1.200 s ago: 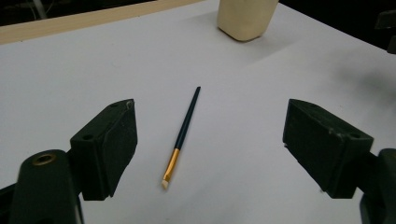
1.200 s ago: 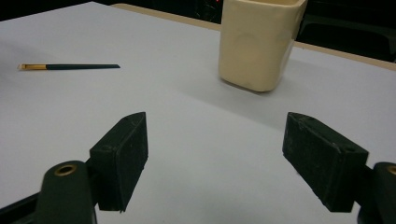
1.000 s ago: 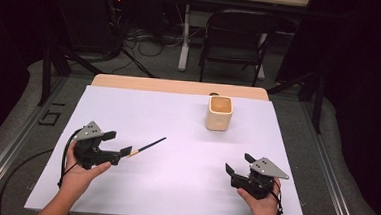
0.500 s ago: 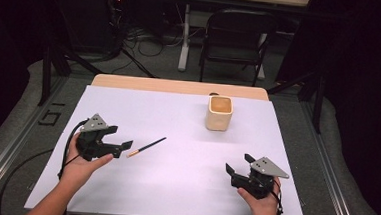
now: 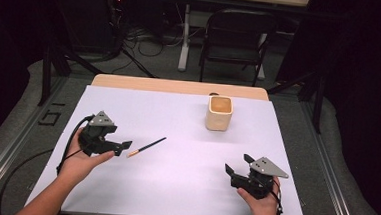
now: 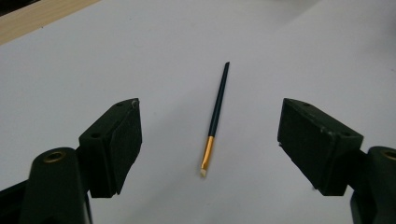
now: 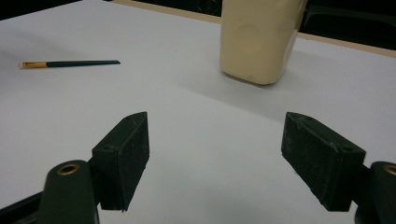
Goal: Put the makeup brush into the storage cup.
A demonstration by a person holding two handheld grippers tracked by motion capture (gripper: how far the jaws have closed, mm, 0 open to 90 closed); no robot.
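**Brush let go, left hand pulls back**

The left gripper point(image 5: 122, 147) has moved back from the thin paintbrush point(image 5: 146, 147) — its jaws are wide apart, with the gold end of the brush just in front. The brush lies flat on the white table point(image 5: 173, 186), left of the middle. The right gripper point(image 5: 232, 170) rests near the right edge, jaws apart too — holding nothing. A cream cup point(image 5: 219, 113) stands far back.

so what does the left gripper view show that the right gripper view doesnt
Left gripper view alone: the brush lies straight ahead between the open jaws of the left gripper, gold ferrule and bristle tip nearest, dark handle pointing away.

Right gripper view alone: the cream cup stands upright ahead, with the right gripper open over bare paper.

Both: the brush, which in the right gripper view lies far off to the upper left, the white paper, and a strip of wooden table edge.
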